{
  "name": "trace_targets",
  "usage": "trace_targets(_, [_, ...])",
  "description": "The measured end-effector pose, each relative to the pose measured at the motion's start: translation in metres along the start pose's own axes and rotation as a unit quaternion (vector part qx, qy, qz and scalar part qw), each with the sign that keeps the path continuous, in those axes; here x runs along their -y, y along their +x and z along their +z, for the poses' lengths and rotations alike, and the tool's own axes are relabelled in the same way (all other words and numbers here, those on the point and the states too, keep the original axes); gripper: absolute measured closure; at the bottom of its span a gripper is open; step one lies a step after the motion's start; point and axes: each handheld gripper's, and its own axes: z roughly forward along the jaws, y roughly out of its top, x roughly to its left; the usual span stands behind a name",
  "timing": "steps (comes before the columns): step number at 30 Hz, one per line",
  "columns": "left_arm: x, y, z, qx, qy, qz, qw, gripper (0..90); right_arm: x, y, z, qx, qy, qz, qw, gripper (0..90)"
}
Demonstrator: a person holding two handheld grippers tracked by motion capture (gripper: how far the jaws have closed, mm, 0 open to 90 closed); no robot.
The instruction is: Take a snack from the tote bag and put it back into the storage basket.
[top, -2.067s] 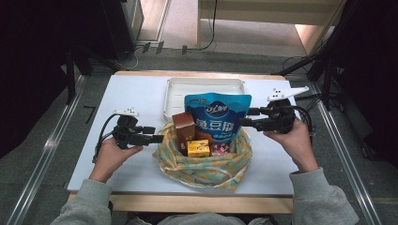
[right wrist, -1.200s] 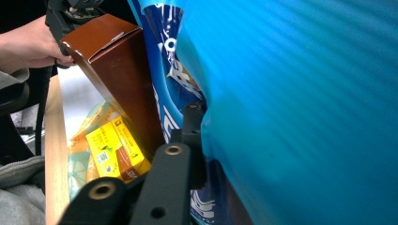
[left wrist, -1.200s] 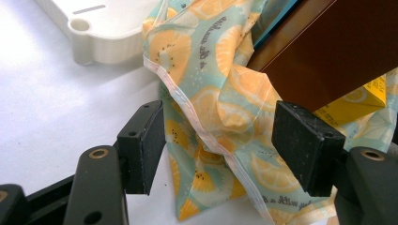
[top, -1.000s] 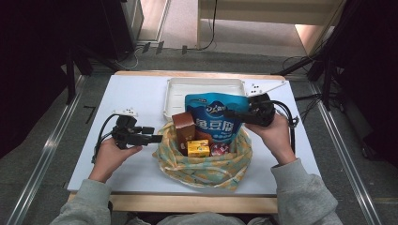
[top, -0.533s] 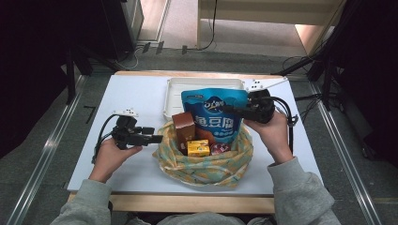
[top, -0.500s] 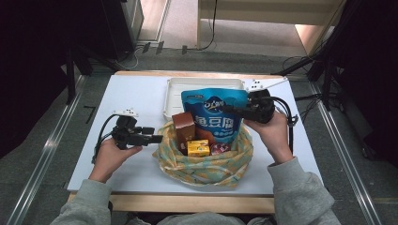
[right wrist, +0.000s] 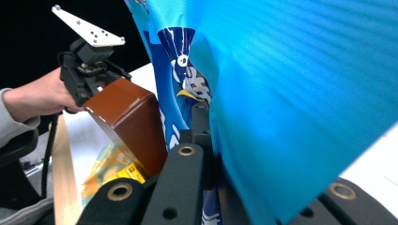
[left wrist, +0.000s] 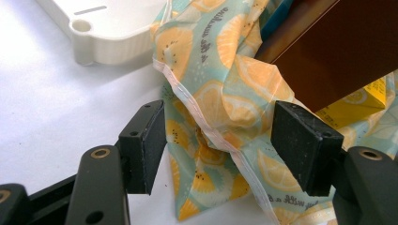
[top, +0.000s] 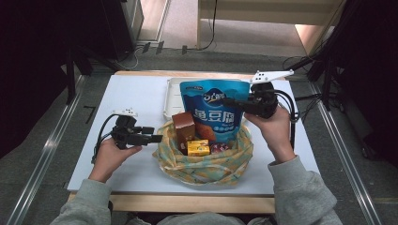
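White tabletop [top: 141, 93]: our lemon-print cloth basket [top: 206, 161] holds a brown box [top: 183, 126] and yellow carton [top: 198, 147], while our right gripper [top: 234, 102], clamped on the blue snack bag [top: 213, 110], has raised it, left gripper [top: 157, 138] gaping beside the cloth.

jaws: two black pads stand apart, left gripper [left wrist: 220, 150] open around a fold of cloth
cloth: lemon-print fabric [left wrist: 220, 93], pale green and yellow, its white hemmed edge running down between the pads, not pressed by either
brown box: glossy brown box [left wrist: 338, 51] tilted, above the right pad
yellow carton: yellow carton [left wrist: 361, 105] just beside the brown box
tray: white tray [left wrist: 117, 35] at upper left
table: white table [left wrist: 51, 112]
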Motion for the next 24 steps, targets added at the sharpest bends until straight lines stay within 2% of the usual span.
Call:
trace_targets(11, [0.000, 0.000, -0.001, 0.000, 0.000, 0.000, 1.0000, 37.2, -0.025, 0.001, -0.009, -0.002, 0.000, 0.010, 1.0000, 90.0])
trace_targets(24, [0.000, 0.001, 0.000, 0.000, 0.001, 0.000, 1.0000, 37.5, -0.064, -0.001, -0.030, 0.001, -0.012, 0.004, 0.9999, 90.0])
